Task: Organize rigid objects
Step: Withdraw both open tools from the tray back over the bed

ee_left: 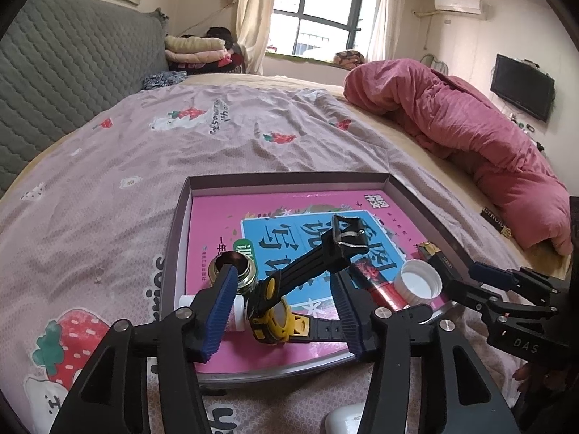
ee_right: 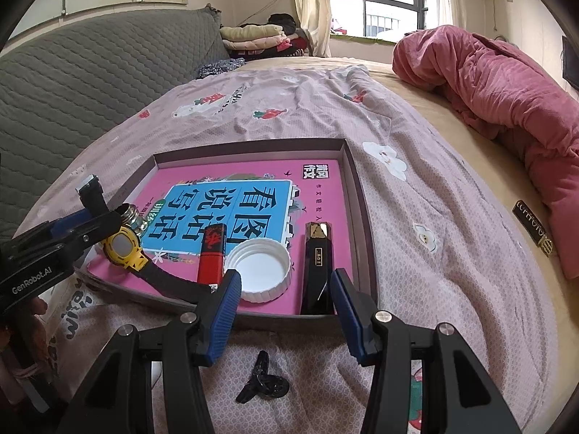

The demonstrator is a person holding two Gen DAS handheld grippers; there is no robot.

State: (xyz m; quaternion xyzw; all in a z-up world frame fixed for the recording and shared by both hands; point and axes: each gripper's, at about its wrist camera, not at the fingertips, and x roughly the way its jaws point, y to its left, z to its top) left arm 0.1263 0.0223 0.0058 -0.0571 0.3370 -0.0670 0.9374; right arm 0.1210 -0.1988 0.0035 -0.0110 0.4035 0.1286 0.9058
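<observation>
- Nearest my right gripper (ee_right: 286,311), a small black clip-like piece (ee_right: 262,379) lies on the strawberry-print sheet (ee_right: 416,195), just short of the tray's near wall; whether it touches anything else I cannot tell.
- Right fingers are spread wide with nothing between them, hovering at the near edge of the shallow tray (ee_right: 365,231).
- Between those fingers, farther in, sit a white screw cap (ee_right: 260,271) and a black-and-gold lipstick-like tube (ee_right: 318,271), apart from each other; a red-and-black tube (ee_right: 211,256) lies just left of the cap.
- My left gripper (ee_left: 282,307) is also spread, its fingers flanking the yellow-and-black wristwatch (ee_left: 278,311) without closing on it.
- Its strap rises tilted over the pink-and-blue book (ee_left: 231,231) lining the tray.
- A brass-rimmed jar (ee_left: 235,267) stands beside the left finger.
</observation>
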